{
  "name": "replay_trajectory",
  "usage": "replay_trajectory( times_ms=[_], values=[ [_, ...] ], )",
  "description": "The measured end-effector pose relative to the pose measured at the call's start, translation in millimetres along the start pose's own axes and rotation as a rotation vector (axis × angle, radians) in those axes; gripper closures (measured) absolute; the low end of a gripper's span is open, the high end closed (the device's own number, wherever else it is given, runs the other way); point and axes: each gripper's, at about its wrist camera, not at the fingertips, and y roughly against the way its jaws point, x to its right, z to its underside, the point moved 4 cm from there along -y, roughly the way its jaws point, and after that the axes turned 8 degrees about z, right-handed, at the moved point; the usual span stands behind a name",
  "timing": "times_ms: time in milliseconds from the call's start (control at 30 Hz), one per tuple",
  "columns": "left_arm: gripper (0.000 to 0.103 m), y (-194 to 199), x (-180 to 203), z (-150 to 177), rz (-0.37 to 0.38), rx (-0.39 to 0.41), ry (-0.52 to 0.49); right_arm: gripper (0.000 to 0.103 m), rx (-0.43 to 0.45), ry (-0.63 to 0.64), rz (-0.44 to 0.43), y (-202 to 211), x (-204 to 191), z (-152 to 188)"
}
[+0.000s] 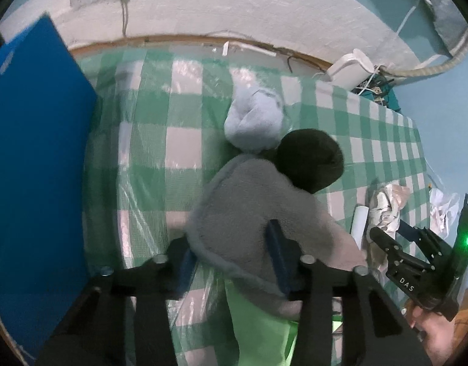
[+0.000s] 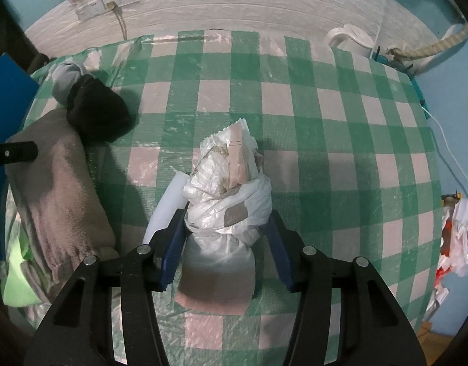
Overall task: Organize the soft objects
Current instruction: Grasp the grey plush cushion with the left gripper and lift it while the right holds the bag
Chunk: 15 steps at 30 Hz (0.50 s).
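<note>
1. Left wrist view: the left gripper has its two blue fingers spread wide around one grey fleece cloth on the checked tablecloth. Beyond it lie one black bundle and one pale blue bundle.
2. Right wrist view: the right gripper stands wide astride one crumpled plastic bag, near centre; whether its fingers touch the bag is unclear.

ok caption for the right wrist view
Right gripper straddling a crumpled plastic bag on the checkered tablecloth.
</note>
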Motion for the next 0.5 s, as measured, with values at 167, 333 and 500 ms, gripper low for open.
replay_trajectory(
  times_ms=[167, 333, 500],
  values=[
    [0.081, 12.0, 11.4, 0.2, 0.009, 0.037, -0.055, 0.054, 0.023, 0.018, 0.008, 10.6, -6.0, 2.7],
    [0.085, 22.3, 21.1, 1.8, 0.047, 0.06, -0.079, 0.054, 0.051, 0.017, 0.008, 22.7, -6.3, -1.5],
    [0.079, 22.2, 29.8, 3.9, 0.058, 0.048, -0.09, 0.054, 0.065, 0.008, -0.01, 31.1, -3.5, 0.1]
  ],
)
